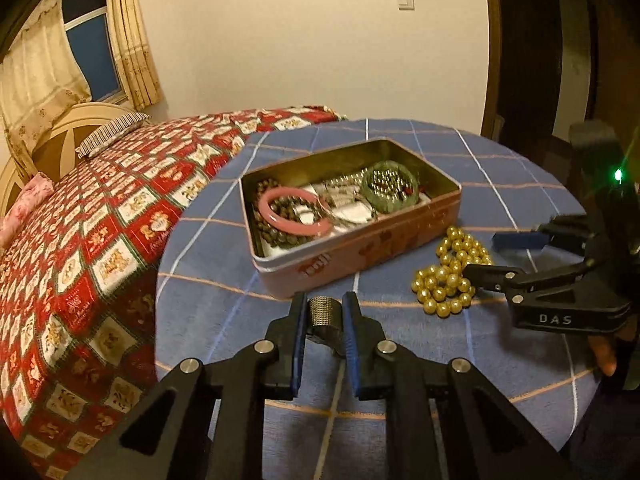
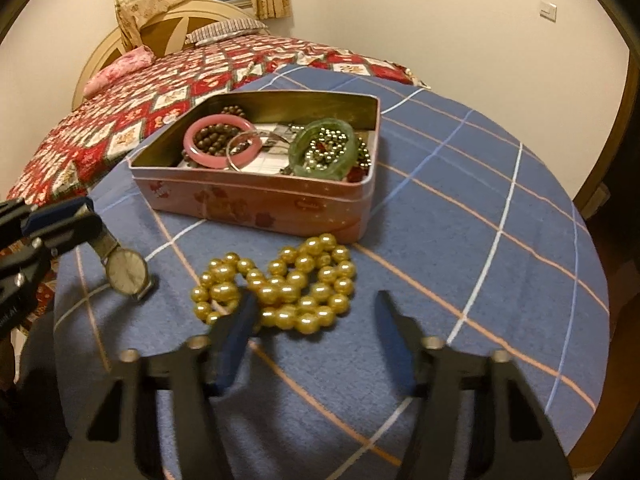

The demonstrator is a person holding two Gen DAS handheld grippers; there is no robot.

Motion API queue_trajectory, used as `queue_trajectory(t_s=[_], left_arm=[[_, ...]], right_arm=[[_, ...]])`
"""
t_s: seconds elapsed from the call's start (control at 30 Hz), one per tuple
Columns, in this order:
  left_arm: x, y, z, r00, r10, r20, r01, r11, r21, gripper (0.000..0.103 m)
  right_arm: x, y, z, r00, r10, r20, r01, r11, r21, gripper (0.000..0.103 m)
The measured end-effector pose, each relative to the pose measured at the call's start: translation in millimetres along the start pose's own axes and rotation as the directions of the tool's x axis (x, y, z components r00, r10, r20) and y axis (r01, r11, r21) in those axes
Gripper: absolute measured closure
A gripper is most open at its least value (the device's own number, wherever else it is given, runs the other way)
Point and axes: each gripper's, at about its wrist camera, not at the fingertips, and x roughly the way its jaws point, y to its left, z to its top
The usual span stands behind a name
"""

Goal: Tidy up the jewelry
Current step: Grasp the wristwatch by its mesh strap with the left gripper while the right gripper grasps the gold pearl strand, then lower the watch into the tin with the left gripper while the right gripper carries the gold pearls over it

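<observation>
Two grippers worked near the tin (image 2: 256, 196): the left gripper (image 1: 325, 312) pinched the watch (image 2: 127, 270) by its band for lifting, while the right gripper (image 2: 316, 312) stood half-open around the beads (image 2: 280, 286) before the tin.

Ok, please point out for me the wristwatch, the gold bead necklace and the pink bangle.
wristwatch (image 2: 127, 271), right wrist view, on its pale round dial.
gold bead necklace (image 2: 280, 289), right wrist view, on a bead amid the heap.
pink bangle (image 2: 208, 159), right wrist view, on its near rim.
</observation>
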Motion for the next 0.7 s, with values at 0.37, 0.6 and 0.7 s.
queue_trajectory(t_s=[0.37,0.6,0.7], left_arm=[[-12,1,8,1.0,-0.012,0.023,0.012,1.0,-0.014,0.086],[-22,9,21,0.999,0.002,0.051,-0.001,1.0,-0.03,0.086],[-25,11,25,0.998,0.014,0.06,-0.012,0.999,-0.036,0.086]], right_arm=[[-17,9,0,0.998,-0.013,0.057,0.015,0.999,-0.035,0.09],[-42,14,12,0.99,-0.046,0.13,0.054,0.997,-0.059,0.09],[-49,17,16,0.986,-0.074,0.152,0.086,0.993,-0.076,0.09]])
